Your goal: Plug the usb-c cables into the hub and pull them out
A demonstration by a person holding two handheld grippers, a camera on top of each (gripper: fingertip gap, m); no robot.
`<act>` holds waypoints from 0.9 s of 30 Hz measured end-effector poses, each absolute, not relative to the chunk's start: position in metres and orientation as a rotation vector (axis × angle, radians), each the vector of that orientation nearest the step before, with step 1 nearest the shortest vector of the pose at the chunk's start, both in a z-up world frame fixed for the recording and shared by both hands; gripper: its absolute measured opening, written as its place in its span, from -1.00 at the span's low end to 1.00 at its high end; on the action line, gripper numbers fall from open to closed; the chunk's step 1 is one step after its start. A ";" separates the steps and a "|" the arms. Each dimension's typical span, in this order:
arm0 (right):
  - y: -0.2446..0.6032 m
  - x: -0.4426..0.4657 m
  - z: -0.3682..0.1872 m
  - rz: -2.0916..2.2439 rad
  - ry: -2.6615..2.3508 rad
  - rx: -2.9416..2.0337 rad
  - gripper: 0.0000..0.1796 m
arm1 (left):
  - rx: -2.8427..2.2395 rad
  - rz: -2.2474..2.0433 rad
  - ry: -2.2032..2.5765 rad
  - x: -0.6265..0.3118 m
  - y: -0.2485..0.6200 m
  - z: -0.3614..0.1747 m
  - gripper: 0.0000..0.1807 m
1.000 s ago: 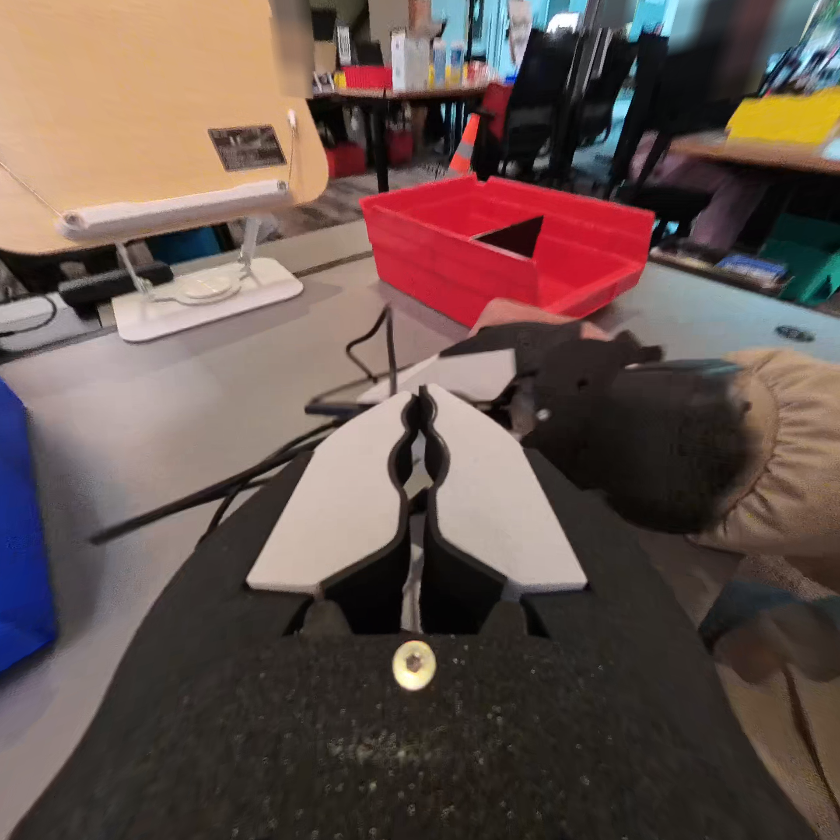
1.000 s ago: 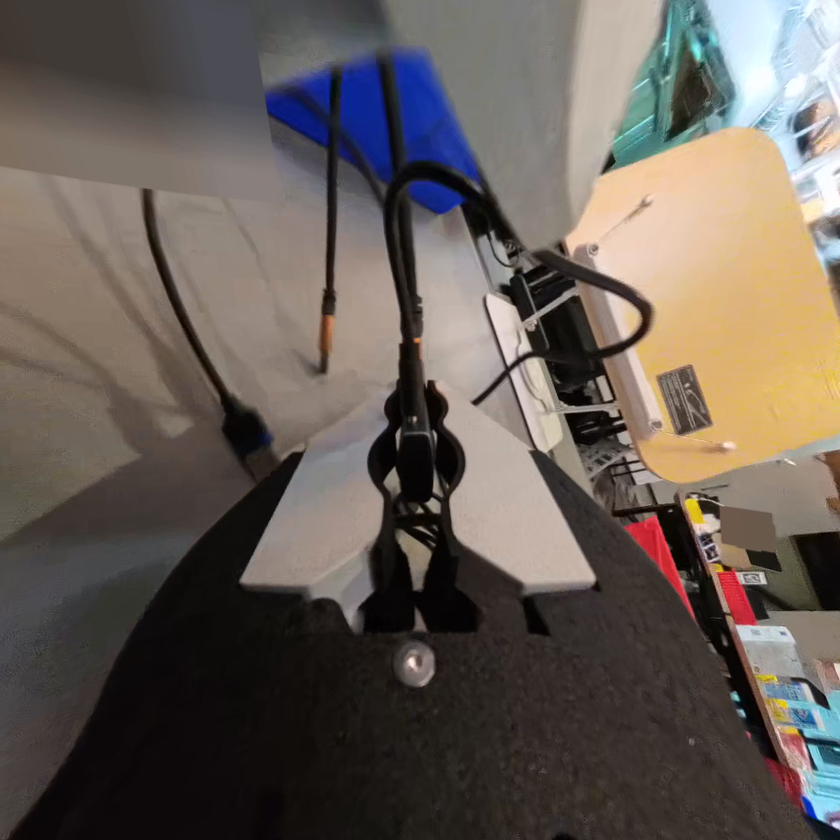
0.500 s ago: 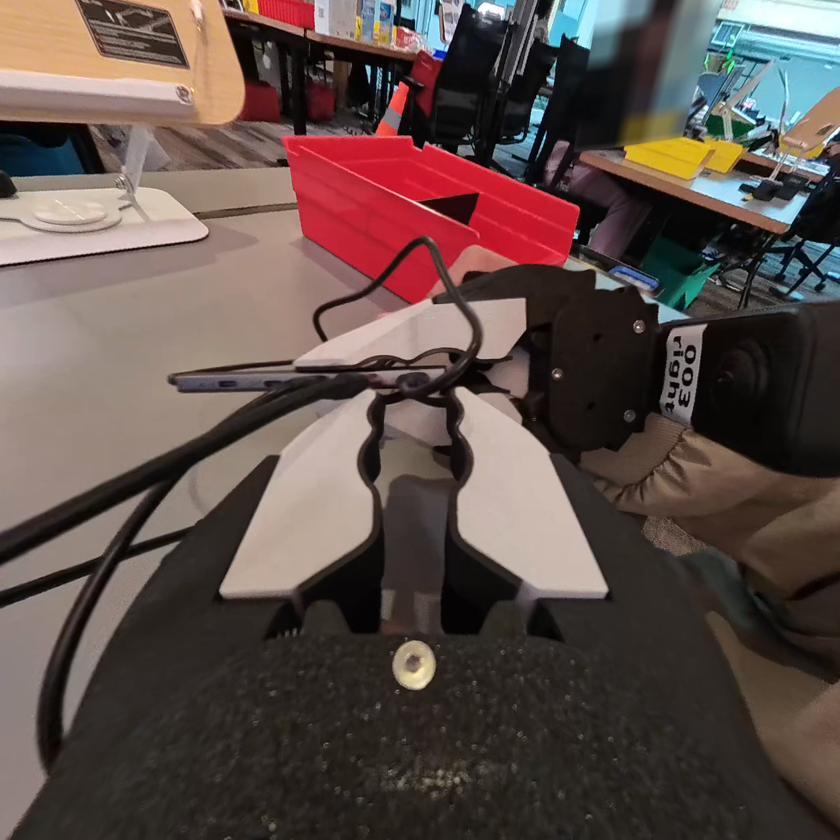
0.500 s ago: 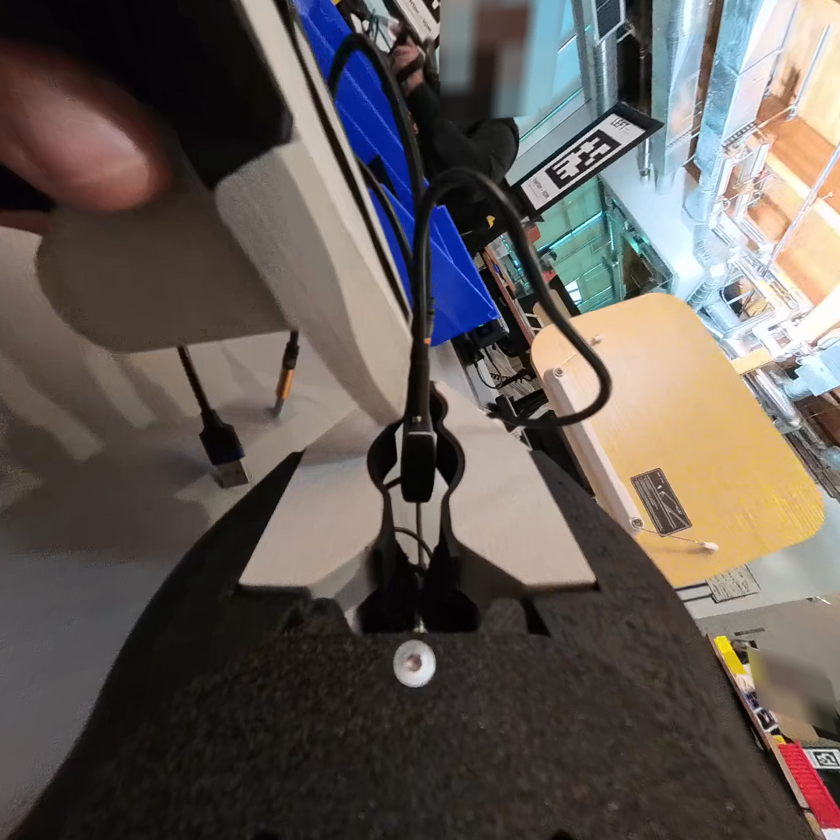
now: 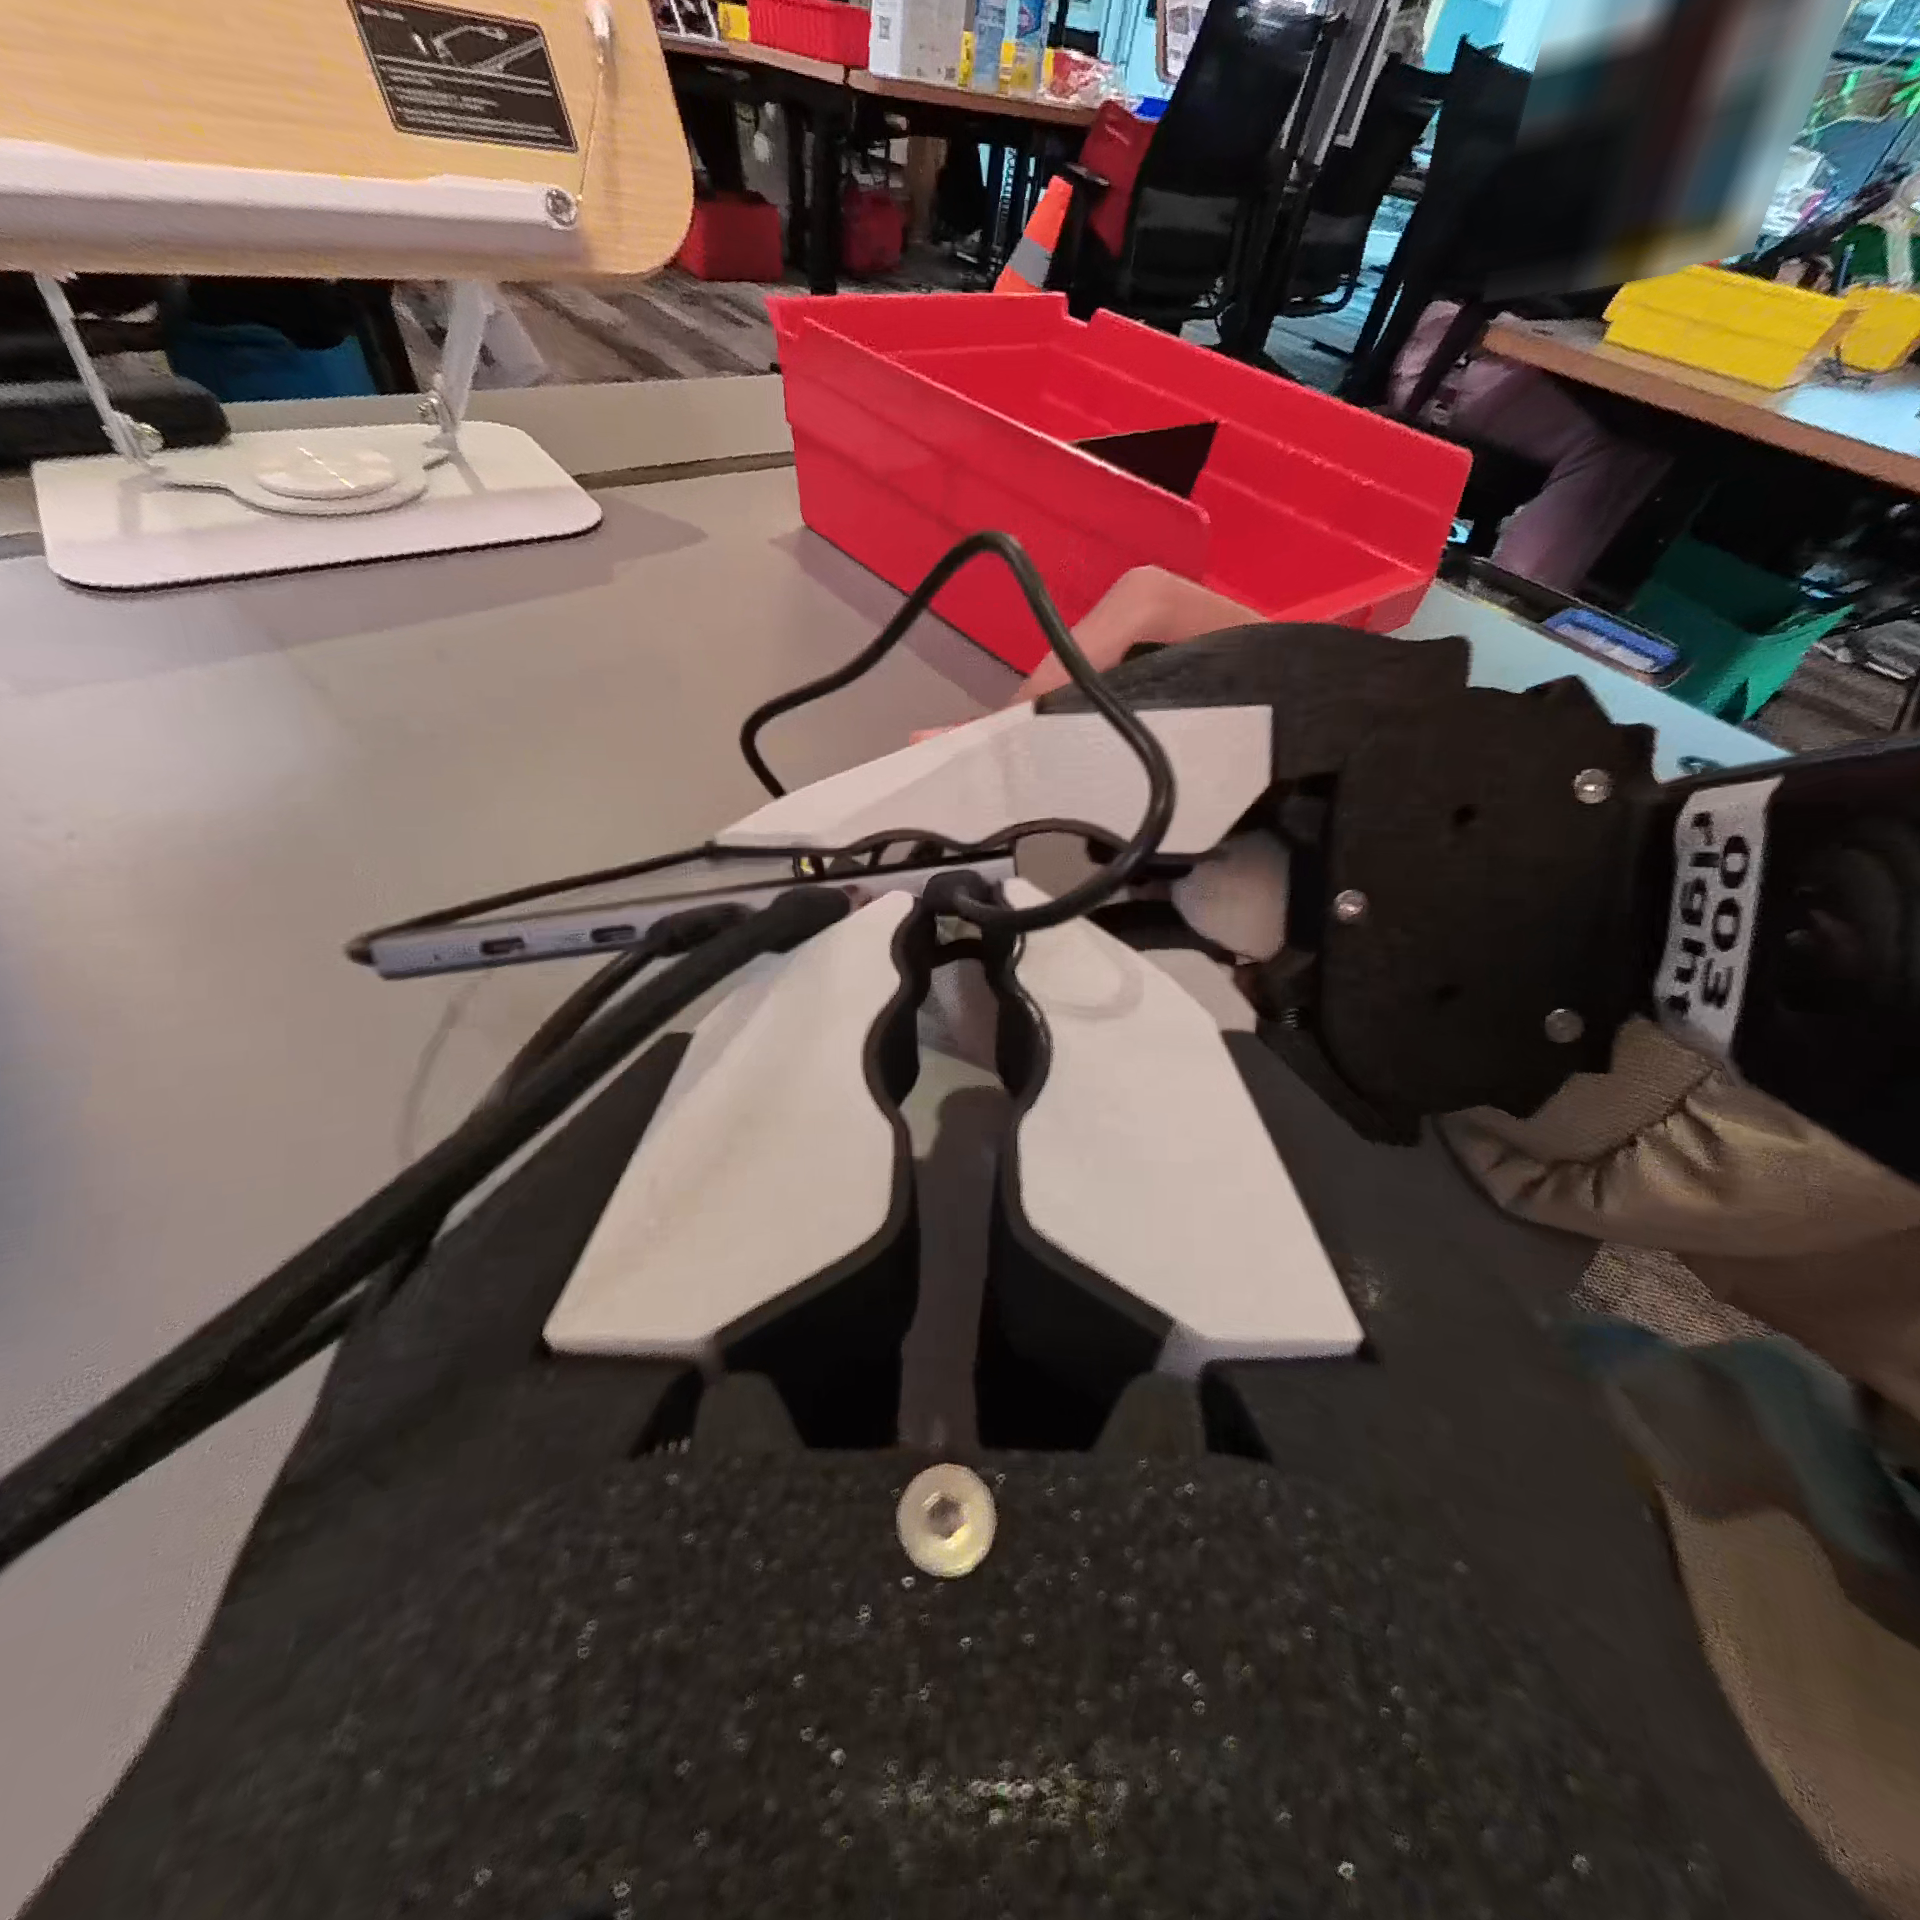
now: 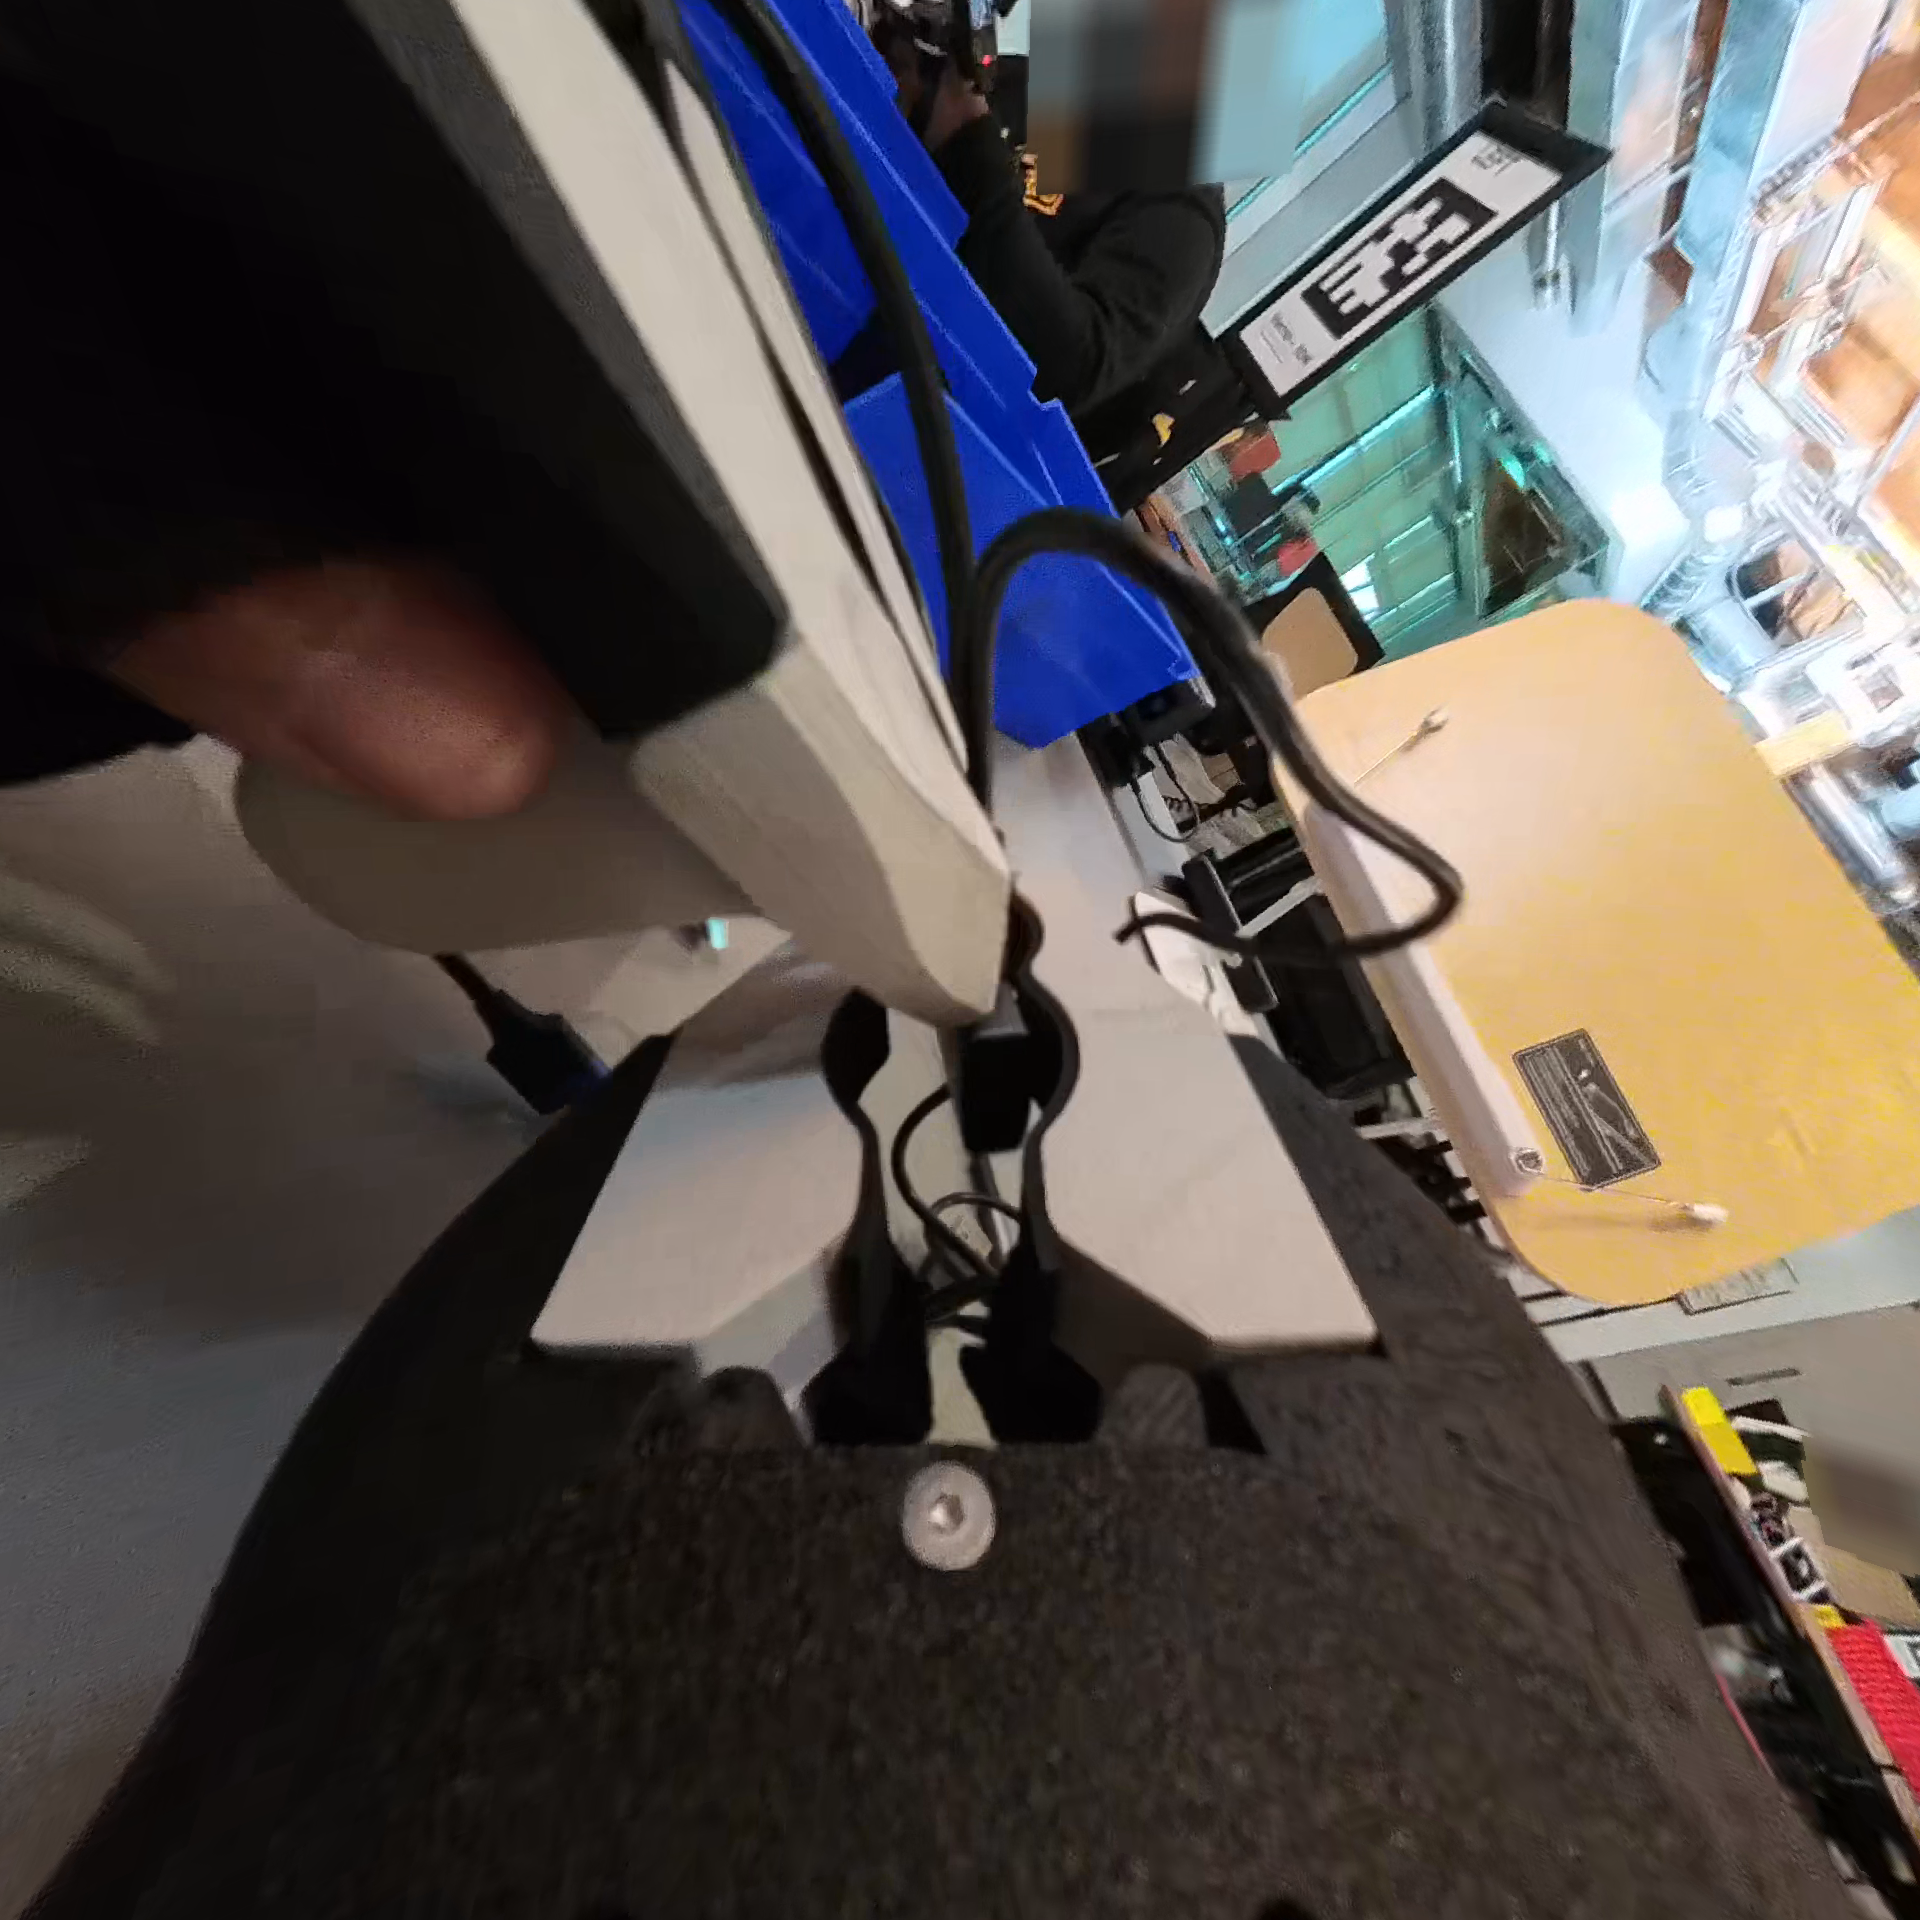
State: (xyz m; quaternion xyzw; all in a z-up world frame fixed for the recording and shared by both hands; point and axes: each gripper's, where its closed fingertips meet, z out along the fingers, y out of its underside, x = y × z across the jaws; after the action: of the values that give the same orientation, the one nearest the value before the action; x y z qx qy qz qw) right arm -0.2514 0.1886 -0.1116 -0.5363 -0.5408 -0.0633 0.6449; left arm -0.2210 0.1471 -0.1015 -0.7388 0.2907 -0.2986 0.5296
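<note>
Grey bench (image 5: 312, 748) under us, workshop behind. Hub (image 5: 540, 940) is lifted just off it, long axis running left-right across our left gripper (image 5: 956, 914), ports facing us. Left gripper's jaws stand slightly apart w/ the hub end between them; can't tell if they pinch it. Right gripper (image 6: 951, 1049) comes in from the right, parted, a black plug (image 6: 992, 1081) loose between its fingers, thin cable (image 5: 997, 623) looping up. Red bin (image 5: 1091, 468) beyond.

A grey table (image 5: 312, 790) carries a red bin (image 5: 1091, 488) at its far side and, well apart to the left, the white base (image 5: 312, 509) of a stand (its wooden board overhangs); a blue bin (image 6: 1049, 613) sits on it too
</note>
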 end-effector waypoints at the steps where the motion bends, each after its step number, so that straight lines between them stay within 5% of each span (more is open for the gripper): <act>1: 0.189 -0.249 -0.110 -0.142 -1.218 -1.224 -0.82 | -1.765 -0.715 0.692 -0.221 0.149 -0.102 -0.90; 27: 0.186 -0.251 -0.105 -0.133 -1.243 -1.138 -0.89 | -1.752 -0.507 0.664 -0.244 0.154 -0.099 -0.91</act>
State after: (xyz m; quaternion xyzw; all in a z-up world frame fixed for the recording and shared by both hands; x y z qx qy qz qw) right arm -0.2506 0.1860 -0.1046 -0.5036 -0.5501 -0.0589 0.6636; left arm -0.2439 0.1538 -0.0991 -0.7448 0.2823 -0.2154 0.5650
